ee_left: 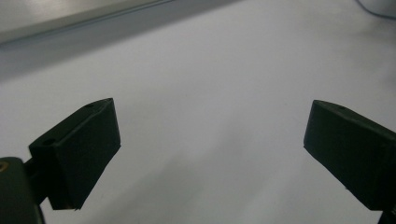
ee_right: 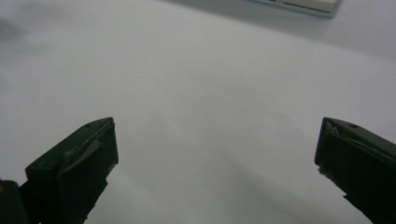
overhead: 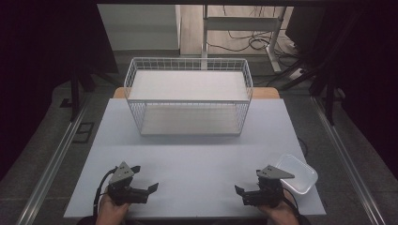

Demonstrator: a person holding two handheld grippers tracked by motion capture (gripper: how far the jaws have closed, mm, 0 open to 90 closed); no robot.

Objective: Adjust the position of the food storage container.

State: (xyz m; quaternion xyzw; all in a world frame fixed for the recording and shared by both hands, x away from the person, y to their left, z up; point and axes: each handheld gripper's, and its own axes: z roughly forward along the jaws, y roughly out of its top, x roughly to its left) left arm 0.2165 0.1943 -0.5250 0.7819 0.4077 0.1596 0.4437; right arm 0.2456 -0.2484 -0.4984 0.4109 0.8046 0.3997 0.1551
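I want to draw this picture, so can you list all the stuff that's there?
table: one, white, middle of the room
basket: one, white wire, far middle of the table, nothing inside
box: one, clear plastic, near right corner of the table, beside the right tongs
desk frame: one, white, on the floor behind the table
cables: several, black, on the floor at the back
left tongs: one, black, open, near left edge
right tongs: one, black, open, near right edge
hands: two, holding the tongs

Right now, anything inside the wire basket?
The wire basket looks empty: a bare white shelf panel up top and a bare white floor below. The lower rear corners sit under the shelf, so they can't be checked.
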